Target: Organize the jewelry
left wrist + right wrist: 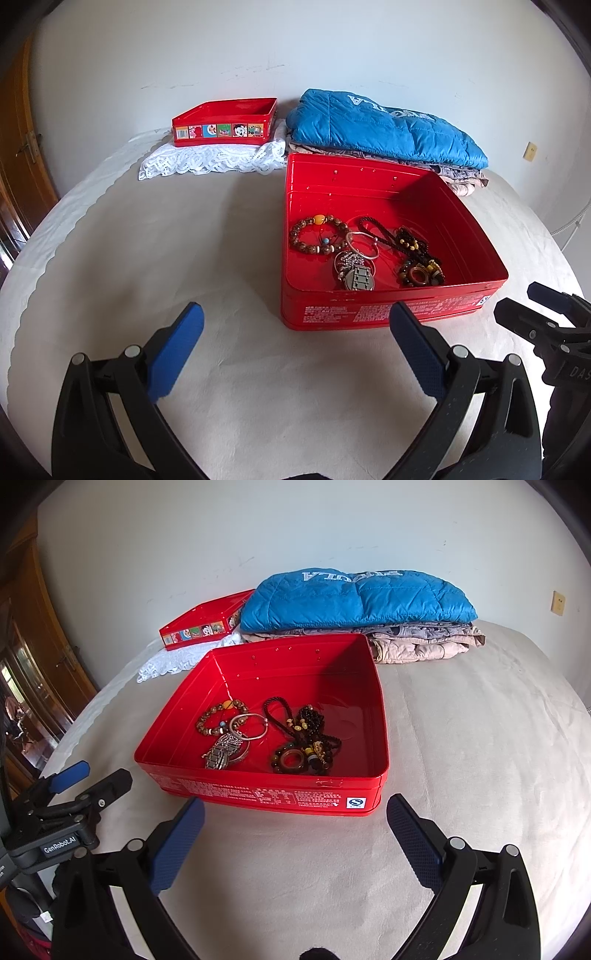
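Observation:
An open red tin box (384, 315) (258, 792) sits on the bed and holds several pieces of jewelry: a brown bead bracelet (317, 234) (218, 714), a silver bangle (364, 245) (249, 726), a metal pendant (358, 278) (218, 757) and dark bead strands (419, 258) (306, 746). My left gripper (295, 343) is open and empty, just in front of the box's near wall. My right gripper (295, 830) is open and empty, also in front of the box. Each gripper shows at the edge of the other's view.
The red lid (225, 125) (201, 626) with cartoon pictures rests on a white lace cloth (210, 158) at the back. A folded blue jacket (380, 125) (354, 596) lies on folded clothes behind the box. A wooden door (18, 155) stands left.

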`<state>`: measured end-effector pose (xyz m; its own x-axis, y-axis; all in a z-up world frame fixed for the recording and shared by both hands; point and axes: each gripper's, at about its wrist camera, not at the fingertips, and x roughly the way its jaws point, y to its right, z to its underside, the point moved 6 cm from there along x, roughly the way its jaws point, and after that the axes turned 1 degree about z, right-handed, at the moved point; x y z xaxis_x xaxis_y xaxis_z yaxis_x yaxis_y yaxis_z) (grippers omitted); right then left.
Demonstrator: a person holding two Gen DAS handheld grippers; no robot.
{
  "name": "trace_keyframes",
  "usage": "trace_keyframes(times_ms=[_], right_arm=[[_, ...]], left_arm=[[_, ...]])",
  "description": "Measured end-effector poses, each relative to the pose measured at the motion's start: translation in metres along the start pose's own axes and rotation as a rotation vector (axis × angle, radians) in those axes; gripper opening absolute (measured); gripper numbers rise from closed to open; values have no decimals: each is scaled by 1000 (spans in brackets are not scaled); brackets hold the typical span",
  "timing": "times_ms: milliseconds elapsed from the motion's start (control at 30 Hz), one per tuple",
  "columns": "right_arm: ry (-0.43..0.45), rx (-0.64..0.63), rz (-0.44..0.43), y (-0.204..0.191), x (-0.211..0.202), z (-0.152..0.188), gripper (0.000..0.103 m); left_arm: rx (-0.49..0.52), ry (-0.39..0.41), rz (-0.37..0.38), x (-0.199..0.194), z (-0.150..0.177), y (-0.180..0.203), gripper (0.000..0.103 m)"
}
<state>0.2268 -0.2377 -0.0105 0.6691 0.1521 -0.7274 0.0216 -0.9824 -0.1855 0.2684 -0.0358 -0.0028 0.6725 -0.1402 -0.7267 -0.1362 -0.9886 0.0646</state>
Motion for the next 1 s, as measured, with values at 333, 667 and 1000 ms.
trace_keyframes(times_ms=[333,667,1000], right_arm=[[-1,0,0,1,0,0,99],[-1,-1,0,1,1,-1,99],[-1,-4,2,-1,2,1,99]], left_arm=[[-2,2,-8,2,0,-1,100],[-2,0,-8,2,1,0,100],[3,-7,-5,3,1,-2,100]])
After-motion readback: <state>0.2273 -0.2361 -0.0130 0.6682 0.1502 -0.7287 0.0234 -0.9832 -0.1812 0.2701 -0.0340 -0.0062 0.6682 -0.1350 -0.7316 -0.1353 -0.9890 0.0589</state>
